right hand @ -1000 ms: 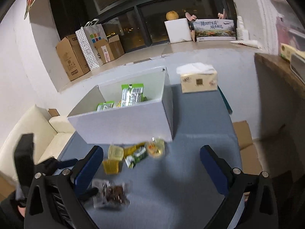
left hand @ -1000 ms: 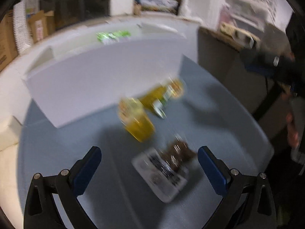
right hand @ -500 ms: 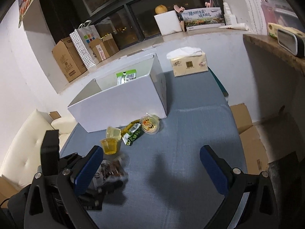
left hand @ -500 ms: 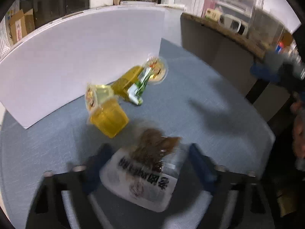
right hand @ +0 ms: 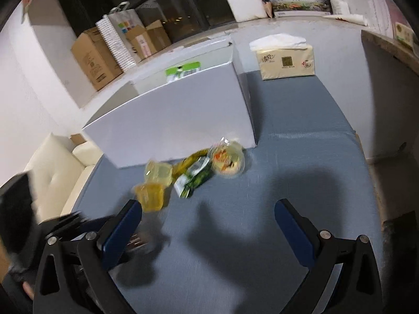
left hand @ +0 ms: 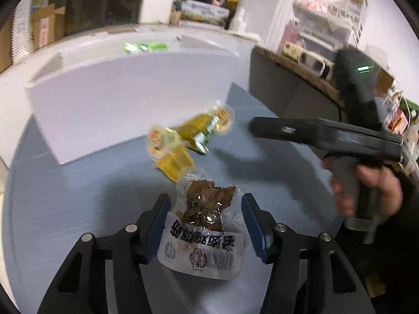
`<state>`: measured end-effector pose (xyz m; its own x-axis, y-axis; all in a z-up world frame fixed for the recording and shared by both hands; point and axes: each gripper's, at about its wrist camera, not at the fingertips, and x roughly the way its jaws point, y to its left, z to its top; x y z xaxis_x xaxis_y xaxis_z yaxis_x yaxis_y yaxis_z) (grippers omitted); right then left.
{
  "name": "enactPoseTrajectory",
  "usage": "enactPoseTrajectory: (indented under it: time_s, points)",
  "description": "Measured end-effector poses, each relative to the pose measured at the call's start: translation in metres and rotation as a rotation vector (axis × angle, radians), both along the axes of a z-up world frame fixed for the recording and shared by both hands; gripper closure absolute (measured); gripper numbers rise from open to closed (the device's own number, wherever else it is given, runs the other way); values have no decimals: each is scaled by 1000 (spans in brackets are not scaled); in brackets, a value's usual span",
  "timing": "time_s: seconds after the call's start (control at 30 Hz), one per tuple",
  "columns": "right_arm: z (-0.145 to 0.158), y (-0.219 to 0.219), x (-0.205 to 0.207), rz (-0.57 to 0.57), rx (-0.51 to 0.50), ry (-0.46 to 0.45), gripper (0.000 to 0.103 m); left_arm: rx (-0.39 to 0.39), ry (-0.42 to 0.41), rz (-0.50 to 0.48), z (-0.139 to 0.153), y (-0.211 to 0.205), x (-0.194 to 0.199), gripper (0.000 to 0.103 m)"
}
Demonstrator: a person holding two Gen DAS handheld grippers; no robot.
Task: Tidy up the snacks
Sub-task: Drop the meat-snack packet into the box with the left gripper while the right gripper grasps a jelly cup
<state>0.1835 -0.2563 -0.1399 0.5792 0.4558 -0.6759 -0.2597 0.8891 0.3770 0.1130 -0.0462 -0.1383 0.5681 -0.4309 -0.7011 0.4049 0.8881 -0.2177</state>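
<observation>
Two grippers are in view. The left gripper [left hand: 204, 214] has its blue fingers [left hand: 159, 217] pressed against either side of a clear snack packet [left hand: 203, 231] holding dark brown pieces, with a white printed label at the near end. The packet bulges slightly between the pads, so I judge it clamped, apparently raised a little off the surface, though contact with the surface cannot be ruled out. The grip is across the packet's width, which suits carrying it flat to the white box [left hand: 125, 99].

The right gripper [right hand: 209, 214] has its fingers wide apart and holds nothing; it hangs above the bare tabletop, on the near side of the white box. From the left wrist view its black body and the holding hand [left hand: 366, 191] appear to the right of the packet.

Loose snacks lie just in front of the white box's near wall: two yellow jelly cups [right hand: 154, 192], a green wrapper [right hand: 195, 179] and a round fruit cup [right hand: 227, 161], bunched and touching. A green packet [right hand: 183, 70] already stands inside the white box, which suggests the box is the collecting point and most items are not yet in it.

The surface is a grey-blue tabletop [right hand: 301, 157], matt and even. A tissue pack [right hand: 285, 60] sits beyond the white box's right corner. Cardboard cartons [right hand: 94, 57] stand on a ledge behind the box, below dark windows. A cream sofa [right hand: 55, 167] lies left of the box.
</observation>
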Motion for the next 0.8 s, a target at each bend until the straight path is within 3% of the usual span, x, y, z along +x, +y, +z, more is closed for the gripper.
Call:
enactPoseTrajectory:
  time_s: [0.1, 0.3, 0.33, 0.5, 0.6, 0.8]
  points:
    - [-5, -2, 22, -40, 87, 33, 0, -27, -38, 37, 20, 18, -5, 42]
    - [-14, -1, 53, -129, 154, 70, 6, -92, -171, 138, 72, 52, 8, 42]
    - [-17, -1, 56, -148, 149, 85, 9, -92, -197, 157, 81, 56, 15, 42]
    - [-29, 6, 64, -165, 133, 130, 46, -108, -273, 222, 110, 65, 56, 42]
    - [-32, 3, 65, -178, 144, 121, 56, -99, -282, 247, 119, 63, 86, 42]
    - [-29, 0, 59, -168, 152, 106, 56, -51, -266, 286, 122, 58, 133, 42]
